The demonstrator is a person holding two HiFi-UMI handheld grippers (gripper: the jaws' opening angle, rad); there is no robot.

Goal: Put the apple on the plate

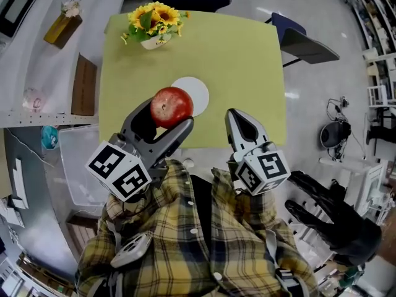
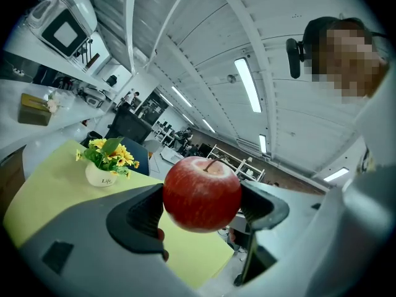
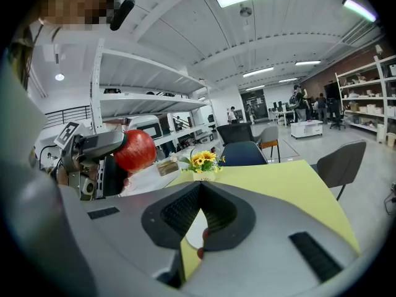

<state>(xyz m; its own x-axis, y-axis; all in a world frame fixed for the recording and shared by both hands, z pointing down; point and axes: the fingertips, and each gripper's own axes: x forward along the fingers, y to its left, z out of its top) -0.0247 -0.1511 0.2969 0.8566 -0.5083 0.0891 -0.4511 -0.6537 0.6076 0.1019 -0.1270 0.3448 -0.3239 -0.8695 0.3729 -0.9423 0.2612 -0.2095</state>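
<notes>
The left gripper [image 1: 168, 114] is closed on the apple [image 2: 202, 192], its two dark, ribbed, scoop-shaped jaws pressed against opposite sides of the fruit. The apple is round and glossy, deep red with faint paler streaks, and a thin brown stem stands in the dimple on top. It is held in the air above the near part of the table [image 1: 241, 54], a rectangular top with a flat, matte yellow-green surface. From the head view the fruit covers the left edge of the plate [image 1: 197, 94], a plain white round disc lying flat on the table; the apple is not resting on it. The right gripper [image 1: 237, 120] hovers to the right over the table's near edge. Its smooth grey plastic jaws are pressed together at the tips with nothing between them, leaving only a narrow wedge-shaped slit lower down between the ridged black pads. Each gripper carries a cube with black-and-white square markers at its base. At the far edge of the table stands a small white pot of yellow flowers [image 1: 154, 23] with green leaves. A yellow and brown plaid shirt [image 1: 185, 246] of soft woven cloth fills the bottom of the head view.
</notes>
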